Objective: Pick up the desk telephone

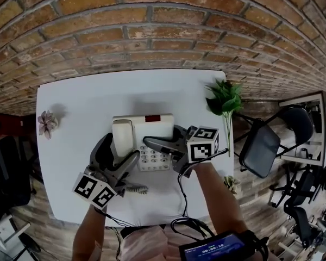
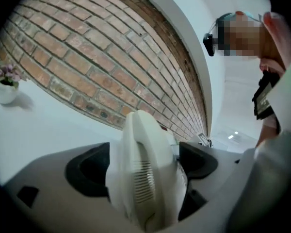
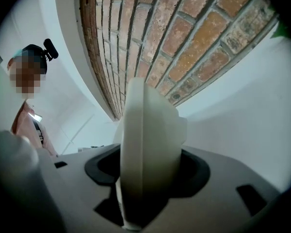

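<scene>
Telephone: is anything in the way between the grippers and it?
No, nothing visible is in the way. The telephone already sits between the jaws of the left gripper, at its handset side, and of the right gripper, at its other side.

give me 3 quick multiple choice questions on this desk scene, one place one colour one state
1. Where on the white table does the pink flower stand? A near its left edge B at its right edge C at its middle
2. What colour is the strip atop the desk telephone? A green B red C blue
3. How is the handset? A lying on the phone's base B hanging off the table C lifted above the phone
Answers: 1 A, the head view shows it far left, apart from the phone; 2 B, red against the white body; 3 A, it lies along the base's left side.
</scene>
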`<control>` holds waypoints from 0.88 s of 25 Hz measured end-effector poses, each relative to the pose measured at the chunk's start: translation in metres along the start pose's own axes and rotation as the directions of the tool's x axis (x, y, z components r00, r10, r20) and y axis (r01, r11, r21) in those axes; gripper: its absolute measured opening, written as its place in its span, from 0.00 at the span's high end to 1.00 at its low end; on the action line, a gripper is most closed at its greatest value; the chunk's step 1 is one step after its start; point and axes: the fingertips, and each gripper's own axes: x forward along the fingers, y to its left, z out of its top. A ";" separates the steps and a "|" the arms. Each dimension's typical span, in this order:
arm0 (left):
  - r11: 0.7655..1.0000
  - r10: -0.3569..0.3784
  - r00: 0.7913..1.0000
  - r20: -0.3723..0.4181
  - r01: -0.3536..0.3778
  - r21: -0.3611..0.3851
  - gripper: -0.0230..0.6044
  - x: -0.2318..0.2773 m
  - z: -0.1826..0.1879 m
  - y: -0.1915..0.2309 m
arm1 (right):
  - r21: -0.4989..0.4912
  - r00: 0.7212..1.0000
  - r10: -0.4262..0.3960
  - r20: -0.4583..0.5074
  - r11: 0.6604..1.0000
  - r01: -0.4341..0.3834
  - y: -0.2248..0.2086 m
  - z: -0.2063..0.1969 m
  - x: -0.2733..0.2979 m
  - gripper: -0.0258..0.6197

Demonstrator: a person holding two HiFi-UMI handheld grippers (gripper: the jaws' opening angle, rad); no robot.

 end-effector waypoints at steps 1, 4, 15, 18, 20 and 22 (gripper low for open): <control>0.999 -0.018 1.000 -0.020 0.018 -0.034 0.26 -0.002 -0.003 0.005 | 0.002 1.000 0.003 0.002 1.000 -0.003 0.000 0.000 -0.001 0.56; 0.986 -0.092 0.994 -0.065 0.082 -0.146 0.22 -0.002 -0.011 0.009 | 0.006 1.000 0.010 0.004 1.000 -0.010 0.002 -0.002 -0.001 0.56; 0.950 -0.286 0.943 -0.168 0.256 -0.179 0.26 0.018 -0.020 -0.012 | 0.056 0.999 0.038 0.034 0.998 -0.040 0.009 -0.005 -0.008 0.60; 0.952 -0.290 0.940 -0.178 0.263 -0.159 0.27 0.017 -0.020 -0.015 | 0.045 0.999 0.031 0.041 0.998 -0.033 0.012 -0.005 -0.010 0.60; 0.953 -0.290 0.938 -0.189 0.265 -0.146 0.27 0.015 -0.020 -0.017 | 0.028 0.999 0.027 0.038 0.999 -0.028 0.015 -0.006 -0.011 0.60; 0.954 -0.292 0.936 -0.199 0.268 -0.138 0.28 0.012 -0.020 -0.020 | 0.005 0.999 0.024 0.027 1.000 -0.024 0.020 -0.006 -0.012 0.60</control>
